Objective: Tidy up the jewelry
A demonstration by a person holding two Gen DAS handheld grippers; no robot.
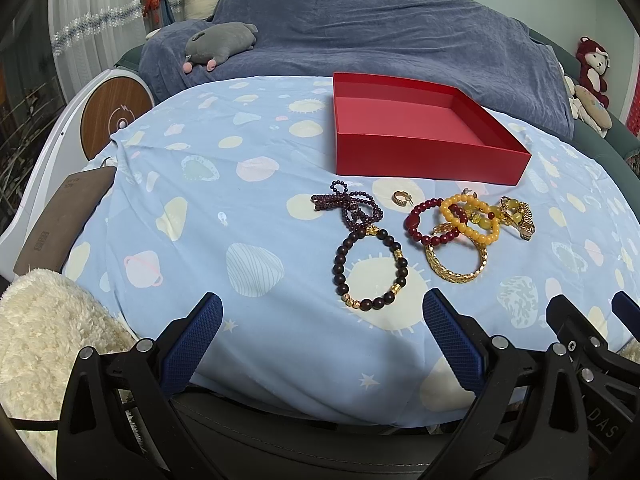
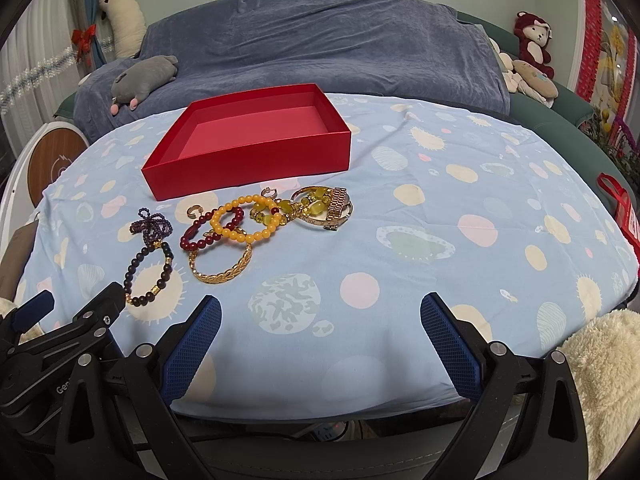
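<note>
An open red box stands empty on the blue patterned tablecloth. In front of it lies a cluster of jewelry: a purple bead strand, a dark bead bracelet, a gold earring, a red bead bracelet, a yellow bead bracelet, a gold chain bracelet and a gold watch. My left gripper hovers open just short of the dark bracelet. My right gripper is open over bare cloth, right of the cluster.
A blue-covered sofa with a grey plush toy runs behind the table. A round wood-faced device and a brown flat pad sit at the left edge. Fluffy cream fabric lies at both near corners.
</note>
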